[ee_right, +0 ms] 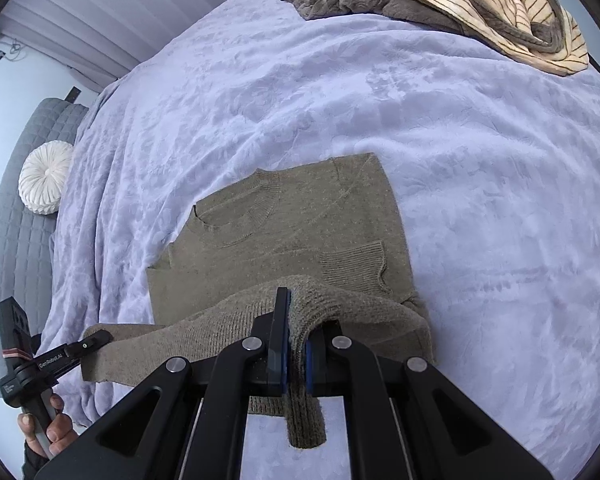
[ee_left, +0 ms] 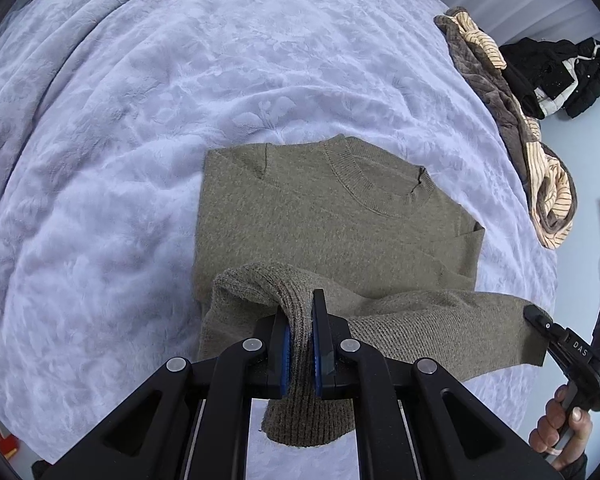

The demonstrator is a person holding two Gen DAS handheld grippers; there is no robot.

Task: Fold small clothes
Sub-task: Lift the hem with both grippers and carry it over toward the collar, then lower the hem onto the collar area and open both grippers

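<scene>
Lavender bedspread (ee_left: 140, 120) covers bed; olive knit sweater (ee_left: 320, 216) lies flat at centre, sleeves already folded in. L to R: left gripper (ee_left: 300, 340) clamped tight on ribbed hem, right gripper (ee_right: 296, 344) same on other hem corner, hem lifted off bed btwn them. Far right, striped/brown clothes pile (ee_left: 540, 160) at bed edge, well apart. Judgement: knit soft, light, stretchy, sags btwn grips; best held at hem corners w/ even tension.
</scene>
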